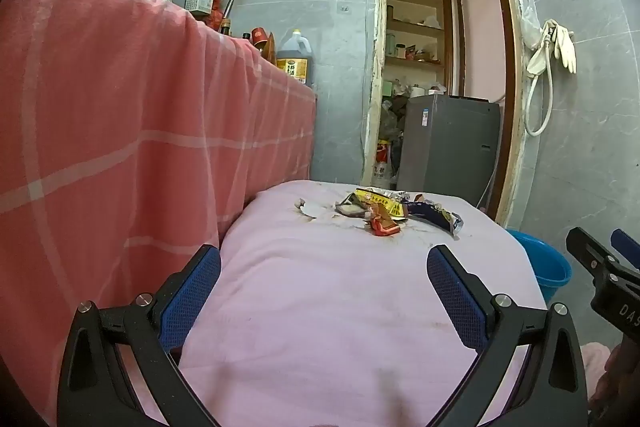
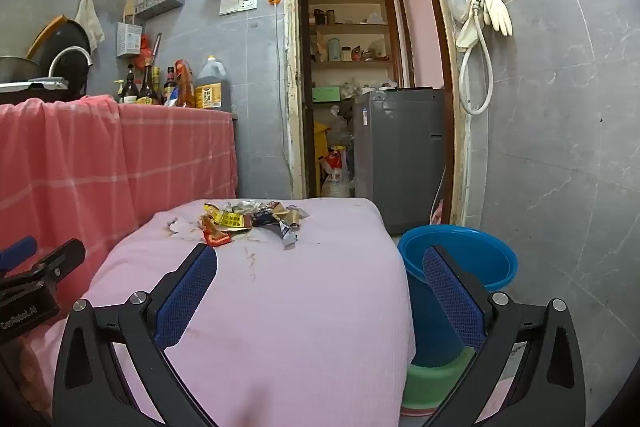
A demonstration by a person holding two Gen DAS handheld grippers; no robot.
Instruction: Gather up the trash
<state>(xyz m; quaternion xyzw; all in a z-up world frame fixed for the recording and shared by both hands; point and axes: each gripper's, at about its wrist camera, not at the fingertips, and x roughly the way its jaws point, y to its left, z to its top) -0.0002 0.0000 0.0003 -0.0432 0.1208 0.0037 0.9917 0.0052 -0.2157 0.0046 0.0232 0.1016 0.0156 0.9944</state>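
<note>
A pile of wrappers (image 1: pixel 384 211) lies at the far end of a pink-covered table (image 1: pixel 340 307): yellow, red-orange, dark blue and silver pieces, plus white scraps (image 1: pixel 310 209). The pile also shows in the right wrist view (image 2: pixel 248 221). A blue bucket (image 2: pixel 460 267) stands on the floor right of the table (image 2: pixel 280 327), atop a green tub (image 2: pixel 436 383); it shows in the left wrist view too (image 1: pixel 544 263). My left gripper (image 1: pixel 324 259) is open and empty above the near table. My right gripper (image 2: pixel 320 259) is open and empty over the table's right edge.
A counter draped in a pink checked cloth (image 1: pixel 120 127) stands on the left, with bottles and an oil jug (image 2: pixel 210 87) on it. A doorway ahead shows a grey appliance (image 2: pixel 400 147) and shelves. Gloves and a hose (image 2: pixel 480 27) hang on the right wall.
</note>
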